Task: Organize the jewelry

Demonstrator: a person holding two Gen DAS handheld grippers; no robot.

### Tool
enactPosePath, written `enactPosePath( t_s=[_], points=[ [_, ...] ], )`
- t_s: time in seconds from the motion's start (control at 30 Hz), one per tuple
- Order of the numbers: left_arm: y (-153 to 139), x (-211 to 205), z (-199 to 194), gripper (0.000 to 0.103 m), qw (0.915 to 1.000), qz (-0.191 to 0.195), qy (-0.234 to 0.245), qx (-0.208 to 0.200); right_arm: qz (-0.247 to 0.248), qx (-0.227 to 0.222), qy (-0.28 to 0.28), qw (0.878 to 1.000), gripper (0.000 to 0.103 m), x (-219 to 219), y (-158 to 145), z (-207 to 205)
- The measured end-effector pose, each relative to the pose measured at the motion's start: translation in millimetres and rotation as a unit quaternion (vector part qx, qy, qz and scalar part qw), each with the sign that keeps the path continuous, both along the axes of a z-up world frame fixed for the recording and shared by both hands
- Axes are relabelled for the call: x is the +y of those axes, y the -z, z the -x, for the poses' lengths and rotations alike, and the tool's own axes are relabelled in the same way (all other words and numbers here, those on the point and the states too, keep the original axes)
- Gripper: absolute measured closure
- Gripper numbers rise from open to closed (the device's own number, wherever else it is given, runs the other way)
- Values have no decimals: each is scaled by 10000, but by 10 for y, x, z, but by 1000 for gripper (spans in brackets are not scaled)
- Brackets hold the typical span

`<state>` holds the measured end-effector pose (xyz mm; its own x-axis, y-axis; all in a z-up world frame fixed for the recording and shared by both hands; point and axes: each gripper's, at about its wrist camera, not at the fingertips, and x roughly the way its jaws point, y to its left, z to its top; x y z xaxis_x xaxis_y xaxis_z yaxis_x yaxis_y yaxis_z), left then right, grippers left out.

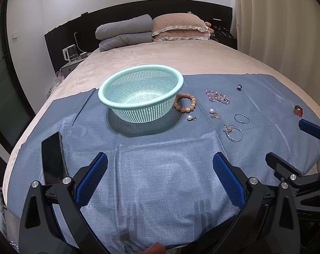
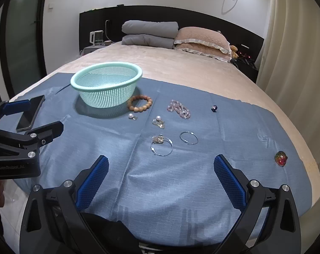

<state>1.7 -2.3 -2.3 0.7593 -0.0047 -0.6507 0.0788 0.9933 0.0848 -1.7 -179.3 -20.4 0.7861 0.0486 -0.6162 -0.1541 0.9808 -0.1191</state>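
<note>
My grippers, left (image 1: 160, 177) and right (image 2: 161, 180): both spread wide, holding nothing. Basket (image 2: 81, 83): empty, awaiting the jewelry. Bead bracelet (image 2: 139, 103): touching it, likely first.

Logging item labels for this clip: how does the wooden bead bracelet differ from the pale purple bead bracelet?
The wooden bead bracelet lies as an open ring; the pale purple bead bracelet is bunched into a heap. The wooden one has large tan beads, the purple one smaller translucent beads. The wooden one lies right beside the mint basket; the purple one lies farther off. Both rest on the blue cloth, outside the basket.
</note>
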Motion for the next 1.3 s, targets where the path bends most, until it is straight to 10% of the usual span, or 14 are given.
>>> enactPosePath(
  t_s=[1.3],
  points=[
    [109, -90, -182, 6, 9997, 17, 150, 200, -64, 141, 255, 9996, 7, -202, 95, -191]
  ],
)
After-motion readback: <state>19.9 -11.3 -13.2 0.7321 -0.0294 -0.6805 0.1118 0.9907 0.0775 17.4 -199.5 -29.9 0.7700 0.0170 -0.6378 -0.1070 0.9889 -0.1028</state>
